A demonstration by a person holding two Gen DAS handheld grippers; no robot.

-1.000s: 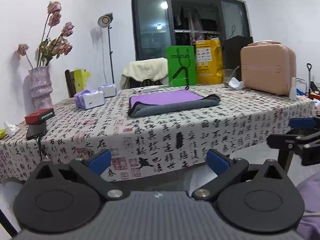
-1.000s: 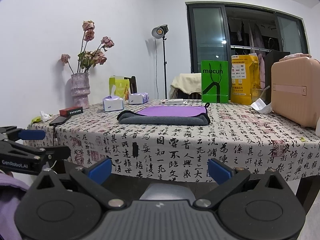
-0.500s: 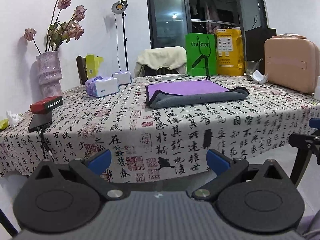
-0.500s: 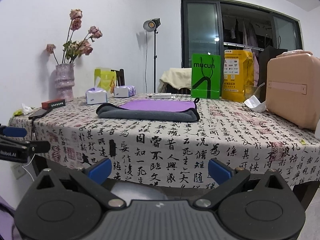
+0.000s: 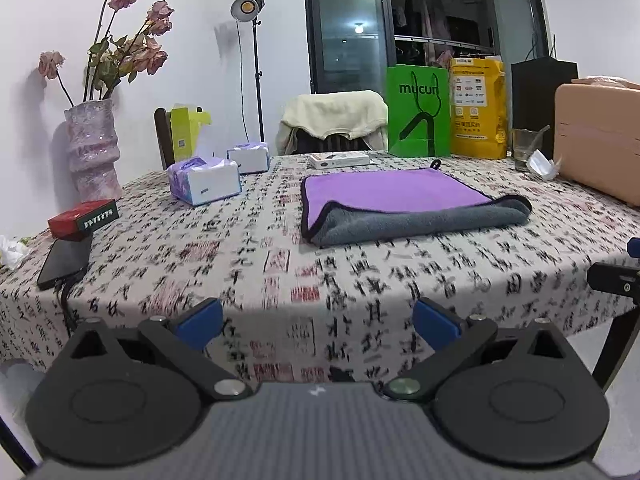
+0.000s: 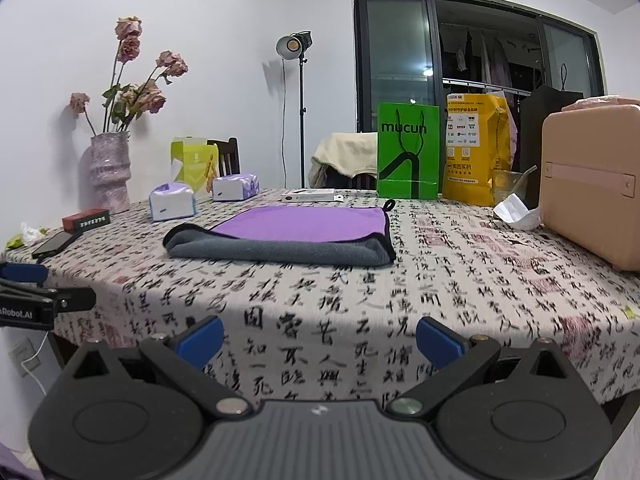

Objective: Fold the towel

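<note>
A purple and grey towel [image 5: 404, 200] lies folded flat on the table [image 5: 256, 280], grey fold towards me; it also shows in the right wrist view [image 6: 288, 236]. My left gripper [image 5: 318, 322] is open and empty, in front of the table's near edge. My right gripper [image 6: 320, 338] is open and empty, also in front of the near edge. The right gripper shows at the right border of the left wrist view [image 5: 618, 276]; the left gripper shows at the left border of the right wrist view [image 6: 36, 296].
A vase of dried flowers [image 5: 94, 148], tissue boxes [image 5: 204, 180], a red box [image 5: 84, 219] and a phone [image 5: 64, 260] stand at the left. A green bag [image 5: 418, 116], yellow bag [image 5: 478, 108], glass [image 5: 526, 150] and pink case [image 5: 600, 140] stand at the back right.
Both grippers have risen and come closer to the table, so the towel looks larger. Both stay open and empty.
</note>
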